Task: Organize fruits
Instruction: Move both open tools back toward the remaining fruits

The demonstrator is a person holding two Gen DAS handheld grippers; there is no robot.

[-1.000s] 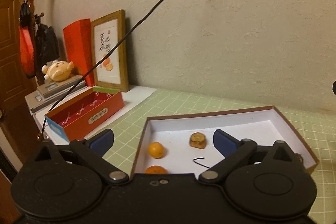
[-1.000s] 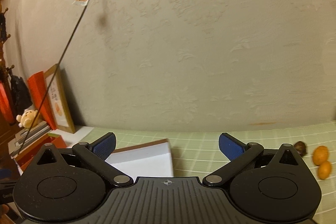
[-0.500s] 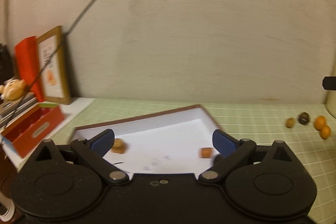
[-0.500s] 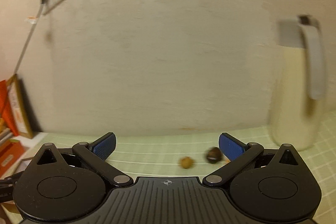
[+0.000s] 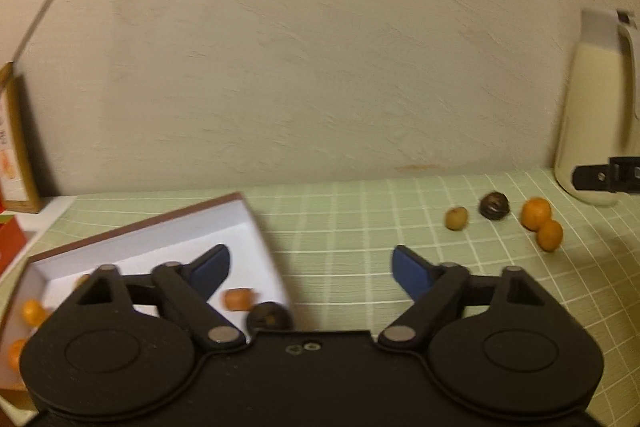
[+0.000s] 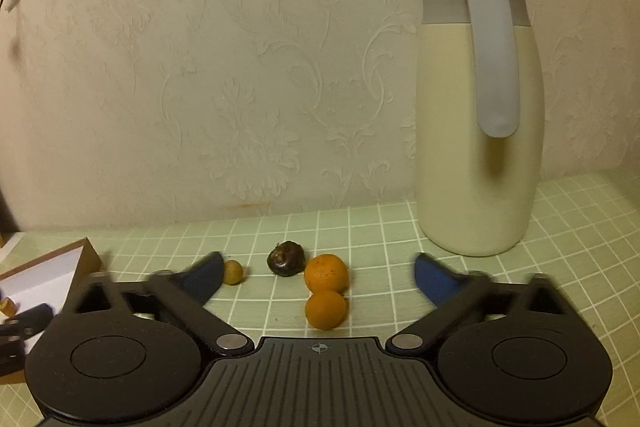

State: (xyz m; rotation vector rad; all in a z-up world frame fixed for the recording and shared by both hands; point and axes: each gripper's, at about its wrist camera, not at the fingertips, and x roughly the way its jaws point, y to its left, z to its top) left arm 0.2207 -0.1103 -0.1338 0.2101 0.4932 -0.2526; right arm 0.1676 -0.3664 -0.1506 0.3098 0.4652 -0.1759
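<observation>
Right wrist view takes in the biggest things first: a green gridded tablecloth (image 6: 360, 227) under a patterned wall, and on it a tall cream jug (image 6: 476, 163) with a grey lid and handle, standing upright near the wall. Off to the left edge sits the corner of a white-lined box (image 6: 52, 267) with a brown rim; the left wrist view shows that box (image 5: 160, 239) more fully, with a few small orange and brown fruits inside, blurred and partly hidden by the tool.

The right gripper (image 6: 316, 273) hangs spread wide with nothing between its blue pads, low over the cloth. Straight ahead of it lie two oranges: the larger orange (image 6: 326, 273) touching the smaller orange (image 6: 325, 309), which is nearer the camera. Just beside the larger one, to the left, is a dark brown fruit (image 6: 285, 259), and left again, apart from it, a small tan fruit (image 6: 232, 271) close by the left blue pad.

The left gripper (image 5: 310, 265) is likewise spread wide and empty, over the cloth at the box's right edge, well apart from the loose fruit group.
</observation>
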